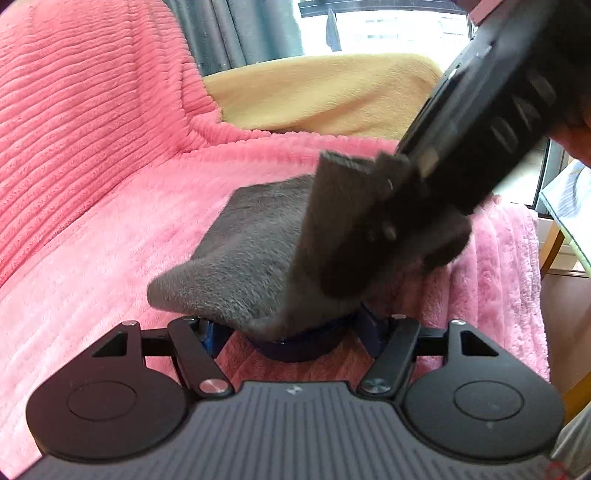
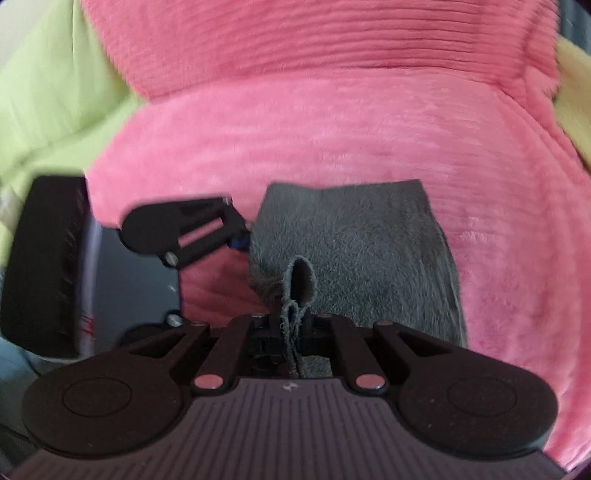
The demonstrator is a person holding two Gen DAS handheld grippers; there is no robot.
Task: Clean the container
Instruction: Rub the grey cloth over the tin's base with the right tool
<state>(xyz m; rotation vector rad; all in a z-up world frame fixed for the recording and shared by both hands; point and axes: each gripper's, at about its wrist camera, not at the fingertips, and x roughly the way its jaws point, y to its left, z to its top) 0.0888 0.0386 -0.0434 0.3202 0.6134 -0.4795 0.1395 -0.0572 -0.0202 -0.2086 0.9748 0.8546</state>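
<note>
Under grey cloth [image 1: 255, 251], blue container [image 1: 299, 345].

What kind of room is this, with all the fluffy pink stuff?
Probably a living room at home. A pink fleece blanket covers what looks like a sofa, a tan blanket lies behind it, and dark curtains hang beside a bright window.

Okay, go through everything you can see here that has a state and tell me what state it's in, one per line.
Fluffy grey cloth: draped over the container, one edge pinched by the right gripper.
Dark blue container: mostly hidden under the cloth, between the left gripper's fingers.
Right gripper: shut on the cloth.
Left gripper: around the container; contact unclear.
Ribbed pink plush blanket: spread out beneath everything.
</note>
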